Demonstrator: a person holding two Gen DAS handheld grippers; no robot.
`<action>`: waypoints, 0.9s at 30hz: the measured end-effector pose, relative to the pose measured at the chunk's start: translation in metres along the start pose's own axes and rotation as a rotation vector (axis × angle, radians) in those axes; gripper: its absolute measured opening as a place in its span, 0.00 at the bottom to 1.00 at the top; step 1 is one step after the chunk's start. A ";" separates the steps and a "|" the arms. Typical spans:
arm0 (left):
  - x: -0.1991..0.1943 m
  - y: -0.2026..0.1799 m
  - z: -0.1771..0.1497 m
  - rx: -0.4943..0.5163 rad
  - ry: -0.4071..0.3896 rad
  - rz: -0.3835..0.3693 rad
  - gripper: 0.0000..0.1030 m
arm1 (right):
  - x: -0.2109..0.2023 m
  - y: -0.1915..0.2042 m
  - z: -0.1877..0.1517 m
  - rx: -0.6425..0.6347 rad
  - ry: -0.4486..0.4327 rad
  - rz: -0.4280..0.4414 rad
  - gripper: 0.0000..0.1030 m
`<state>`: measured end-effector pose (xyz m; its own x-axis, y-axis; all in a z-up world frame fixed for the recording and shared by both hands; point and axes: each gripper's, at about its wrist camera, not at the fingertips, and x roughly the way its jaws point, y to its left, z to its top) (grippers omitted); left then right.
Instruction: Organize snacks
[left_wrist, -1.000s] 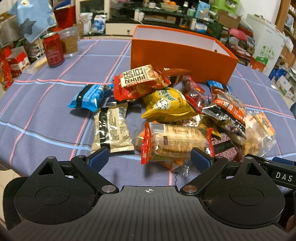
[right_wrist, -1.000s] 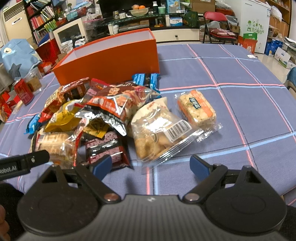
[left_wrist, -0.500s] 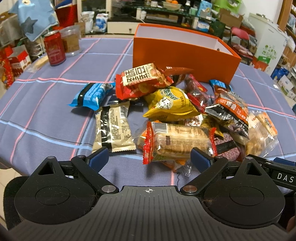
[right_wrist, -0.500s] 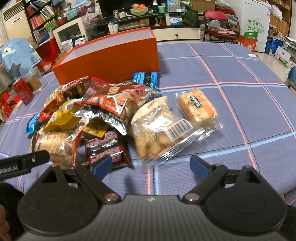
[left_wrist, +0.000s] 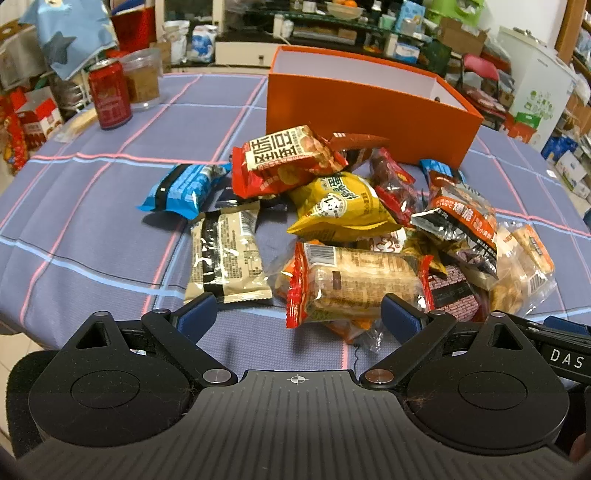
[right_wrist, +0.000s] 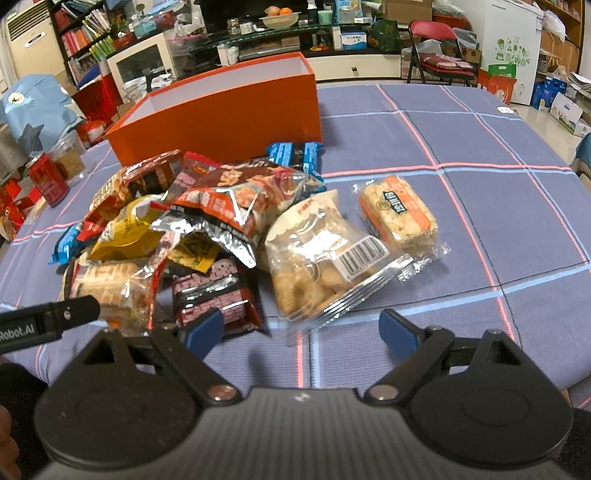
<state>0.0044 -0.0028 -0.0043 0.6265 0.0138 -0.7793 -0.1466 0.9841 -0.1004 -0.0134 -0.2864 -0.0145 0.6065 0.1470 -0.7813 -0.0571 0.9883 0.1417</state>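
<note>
A heap of snack packets lies on the blue checked tablecloth in front of an orange box (left_wrist: 369, 107) (right_wrist: 221, 114) whose top is open. My left gripper (left_wrist: 297, 319) hovers open just short of a red-ended biscuit roll (left_wrist: 354, 280), with a beige packet (left_wrist: 225, 254) to its left. In the right wrist view my right gripper (right_wrist: 301, 328) stands open near a clear bag of puffs (right_wrist: 321, 258); a rice cracker bar (right_wrist: 399, 218) lies beyond it. Neither gripper holds anything.
A red soda can (left_wrist: 109, 95) and a clear jar (left_wrist: 142, 79) stand at the table's far left. A blue packet (left_wrist: 183, 188) lies apart from the heap. Bare cloth (right_wrist: 480, 155) stretches to the right of the pile. Shelves, a chair and boxes crowd the room behind.
</note>
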 end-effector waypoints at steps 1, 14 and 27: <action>0.001 0.000 0.000 0.001 0.001 0.000 0.71 | 0.001 0.000 0.000 0.000 0.002 0.000 0.89; 0.008 0.003 0.000 0.004 0.020 -0.003 0.71 | 0.006 -0.006 -0.001 0.013 -0.002 0.001 0.89; 0.006 0.021 0.009 -0.005 -0.019 -0.115 0.62 | 0.029 -0.023 -0.006 0.006 0.000 -0.070 0.89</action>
<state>0.0116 0.0197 -0.0053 0.6540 -0.0960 -0.7504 -0.0762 0.9785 -0.1915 0.0008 -0.3046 -0.0443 0.6093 0.0778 -0.7891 -0.0098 0.9958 0.0906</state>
